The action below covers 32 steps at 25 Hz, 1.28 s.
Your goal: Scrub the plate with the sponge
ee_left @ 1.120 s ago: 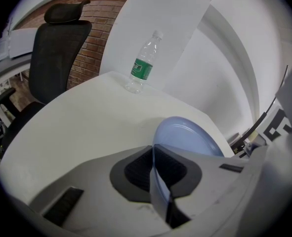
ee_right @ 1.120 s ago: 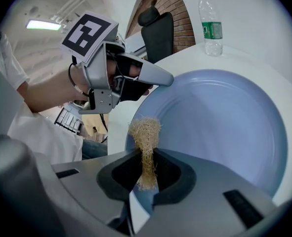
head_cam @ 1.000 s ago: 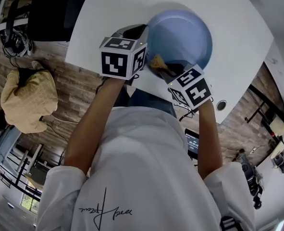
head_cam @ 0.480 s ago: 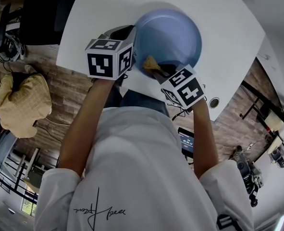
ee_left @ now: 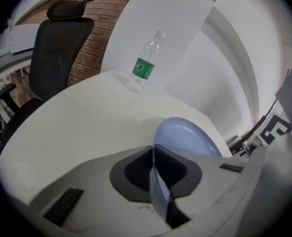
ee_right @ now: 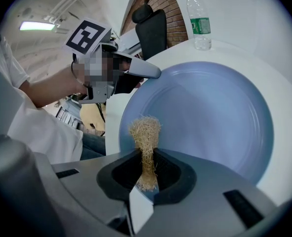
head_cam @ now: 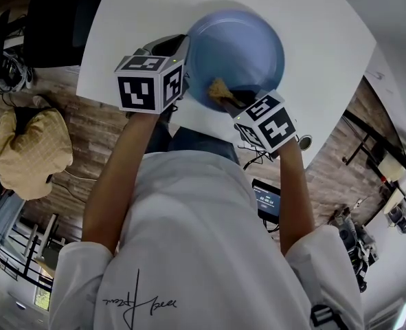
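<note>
A blue plate point(head_cam: 238, 47) lies on the white table point(head_cam: 319, 40). My left gripper point(head_cam: 181, 49) is shut on the plate's left rim; in the left gripper view that rim point(ee_left: 157, 181) stands on edge between the pads of the left gripper point(ee_left: 154, 169). My right gripper point(head_cam: 234, 100) is shut on a tan fibrous sponge point(head_cam: 220, 88). The sponge rests on the near part of the plate. In the right gripper view the sponge point(ee_right: 145, 137) sticks up from the jaws of the right gripper point(ee_right: 146, 171) against the plate point(ee_right: 210, 112), with the left gripper point(ee_right: 136, 69) at its far left rim.
A clear water bottle with a green label point(ee_left: 146, 63) stands at the table's far edge, also seen as the bottle point(ee_right: 199, 21). A black office chair point(ee_left: 57, 48) is beyond the table's left side. A yellow bag point(head_cam: 31, 150) lies on the floor at left.
The right gripper has slid the sponge a little to the right across the near part of the plate. The left gripper keeps its hold on the rim.
</note>
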Available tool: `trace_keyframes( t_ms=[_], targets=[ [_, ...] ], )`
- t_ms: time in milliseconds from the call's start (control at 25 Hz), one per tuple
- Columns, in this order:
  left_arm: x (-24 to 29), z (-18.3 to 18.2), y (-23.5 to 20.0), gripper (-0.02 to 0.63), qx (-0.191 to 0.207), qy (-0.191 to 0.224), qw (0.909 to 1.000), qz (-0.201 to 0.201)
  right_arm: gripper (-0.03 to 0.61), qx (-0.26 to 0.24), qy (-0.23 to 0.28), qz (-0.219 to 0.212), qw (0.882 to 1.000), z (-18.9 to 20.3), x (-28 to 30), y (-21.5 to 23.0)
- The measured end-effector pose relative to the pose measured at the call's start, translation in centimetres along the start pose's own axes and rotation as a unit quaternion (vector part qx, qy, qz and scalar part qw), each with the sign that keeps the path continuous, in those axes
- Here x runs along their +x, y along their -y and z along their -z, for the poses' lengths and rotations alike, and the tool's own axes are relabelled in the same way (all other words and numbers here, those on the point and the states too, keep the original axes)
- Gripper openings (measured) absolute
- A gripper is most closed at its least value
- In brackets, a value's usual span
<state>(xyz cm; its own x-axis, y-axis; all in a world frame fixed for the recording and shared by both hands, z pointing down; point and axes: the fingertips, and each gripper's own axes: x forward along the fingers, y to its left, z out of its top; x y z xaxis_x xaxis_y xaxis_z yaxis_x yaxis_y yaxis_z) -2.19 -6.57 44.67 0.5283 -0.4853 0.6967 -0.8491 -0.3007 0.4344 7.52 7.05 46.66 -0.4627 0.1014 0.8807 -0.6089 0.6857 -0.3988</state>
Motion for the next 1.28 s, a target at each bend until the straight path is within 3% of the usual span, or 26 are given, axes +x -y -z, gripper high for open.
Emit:
trace_keyframes(
  t_ms=[640,1280],
  targets=[
    [0.1,0.4,0.4,0.014,0.001,-0.005,1.0,0.003,0.043,-0.016,-0.026,0.012,0.999,1.3,-0.7,1.1],
    [0.0,1.1,0.6,0.014,-0.007,-0.003,1.0,0.002,0.043,-0.058,-0.076,0.052,0.994,2.9,-1.8,2.6]
  ],
)
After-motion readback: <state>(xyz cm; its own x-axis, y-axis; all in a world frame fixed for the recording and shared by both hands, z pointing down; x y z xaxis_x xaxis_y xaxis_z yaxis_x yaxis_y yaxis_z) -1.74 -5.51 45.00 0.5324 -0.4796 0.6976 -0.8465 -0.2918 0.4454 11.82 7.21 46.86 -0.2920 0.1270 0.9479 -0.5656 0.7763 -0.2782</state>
